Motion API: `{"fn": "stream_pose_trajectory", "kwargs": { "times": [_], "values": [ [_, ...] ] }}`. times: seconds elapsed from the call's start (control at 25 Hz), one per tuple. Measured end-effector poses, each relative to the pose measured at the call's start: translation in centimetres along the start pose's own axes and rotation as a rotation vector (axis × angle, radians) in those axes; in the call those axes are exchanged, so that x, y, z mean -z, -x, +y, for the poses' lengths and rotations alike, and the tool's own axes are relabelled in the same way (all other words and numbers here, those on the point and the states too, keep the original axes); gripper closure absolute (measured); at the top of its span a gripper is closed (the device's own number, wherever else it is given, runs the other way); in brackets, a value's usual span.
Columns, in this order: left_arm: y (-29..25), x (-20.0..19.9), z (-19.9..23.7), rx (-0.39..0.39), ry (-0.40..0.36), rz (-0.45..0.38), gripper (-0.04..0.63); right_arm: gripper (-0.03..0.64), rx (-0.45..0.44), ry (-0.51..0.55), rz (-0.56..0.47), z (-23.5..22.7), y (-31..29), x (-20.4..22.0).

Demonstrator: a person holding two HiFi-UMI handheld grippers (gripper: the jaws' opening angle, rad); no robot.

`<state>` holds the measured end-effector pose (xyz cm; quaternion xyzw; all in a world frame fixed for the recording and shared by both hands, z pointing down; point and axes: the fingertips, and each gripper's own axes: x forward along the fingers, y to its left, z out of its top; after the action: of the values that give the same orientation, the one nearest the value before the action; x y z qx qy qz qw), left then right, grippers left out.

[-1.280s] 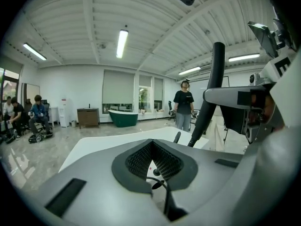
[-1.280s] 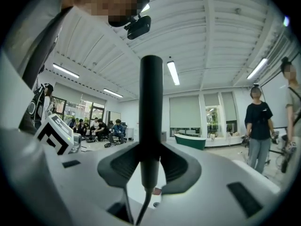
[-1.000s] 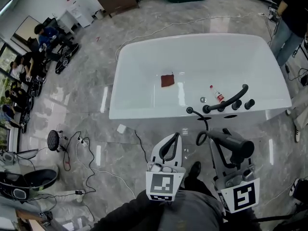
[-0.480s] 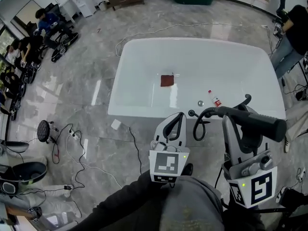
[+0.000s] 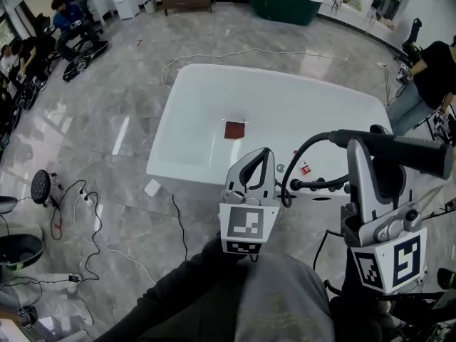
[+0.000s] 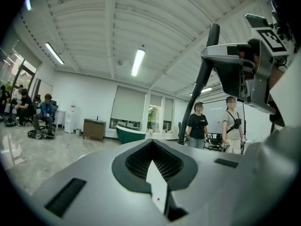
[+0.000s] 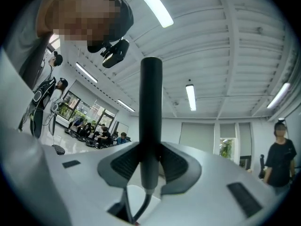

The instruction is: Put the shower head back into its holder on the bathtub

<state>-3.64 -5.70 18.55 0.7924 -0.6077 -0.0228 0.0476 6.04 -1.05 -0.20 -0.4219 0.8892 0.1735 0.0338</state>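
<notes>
**Shower head in the right tongs, off the bathtub**

Head view: the right gripper (image 5: pixel 365 152) clamps the black shower head (image 5: pixel 402 153), which lies about level in the air by the near right corner of the white bathtub (image 5: pixel 187 98). Its hose (image 5: pixel 293 168) curves down toward the black fittings (image 5: pixel 320 184) on the tub's near rim. The left gripper (image 5: pixel 263 157) stands just beside the hose.
Left gripper view: the left gripper (image 6: pixel 151 147) has its jaws drawn together, with only a thin slit between them and nothing inside.
Right gripper view: the right gripper (image 7: pixel 151 160) presses its jaws on both sides of the shower head (image 7: pixel 151 107).

The shower head (image 5: pixel 410 152) sits in the right gripper (image 5: pixel 370 152), before the bathtub (image 5: pixel 171 120).
</notes>
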Motion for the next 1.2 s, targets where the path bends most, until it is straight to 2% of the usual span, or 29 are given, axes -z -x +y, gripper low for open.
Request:
{"fn": "stream_pose_trajectory", "kwargs": {
  "times": [0.2, 0.4, 0.72, 0.96, 1.2],
  "values": [
    [-1.1, -0.8, 1.6, -0.009, 0.022, -0.033, 0.592, 0.476, -0.036, 0.053, -0.054, 0.3, -2.7, -2.5],
    [-1.4, -0.9, 2.2, 0.007, 0.028, -0.025, 0.592, 0.476, -0.052, 0.071, -0.071, 0.5, -4.8, -3.5],
    [-1.2, 1.7, 2.5, 0.041, 0.025, 0.048, 0.592, 0.476, -0.016, -0.026, 0.076, 1.1, -3.6, 3.9],
    [-1.4, 2.3, 2.3, 0.054, 0.005, 0.111, 0.591, 0.474, 0.012, -0.043, 0.119, 0.5, -3.2, 5.4],
    [-0.8, 3.6, 1.2, 0.065, 0.007, 0.135, 0.591, 0.476, 0.036, -0.059, 0.163, -0.8, -2.5, 7.6]
  ]
}}
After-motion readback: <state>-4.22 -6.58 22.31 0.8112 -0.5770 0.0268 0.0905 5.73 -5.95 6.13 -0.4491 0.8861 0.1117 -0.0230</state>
